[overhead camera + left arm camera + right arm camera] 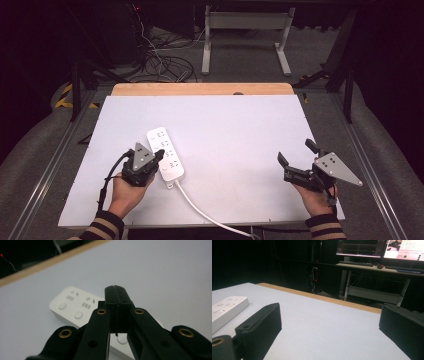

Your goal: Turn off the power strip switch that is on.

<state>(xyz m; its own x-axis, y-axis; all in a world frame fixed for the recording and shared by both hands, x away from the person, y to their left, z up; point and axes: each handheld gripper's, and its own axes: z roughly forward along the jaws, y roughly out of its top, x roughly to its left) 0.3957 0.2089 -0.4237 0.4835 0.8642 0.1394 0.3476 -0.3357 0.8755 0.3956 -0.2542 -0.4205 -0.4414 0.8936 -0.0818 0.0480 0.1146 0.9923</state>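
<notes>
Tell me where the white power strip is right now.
In the high view the white power strip lies on the left half of the white table, slanted, its cable running toward the near edge. The shut left gripper is over its middle.

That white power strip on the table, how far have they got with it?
Nothing looks finished yet: no plug sits in the white rectangular plastic power strip. In hand: the left claw, jaws shut, hangs over the strip's round buttons, possibly about to press one. The right claw waits open, apart on the white table.
</notes>
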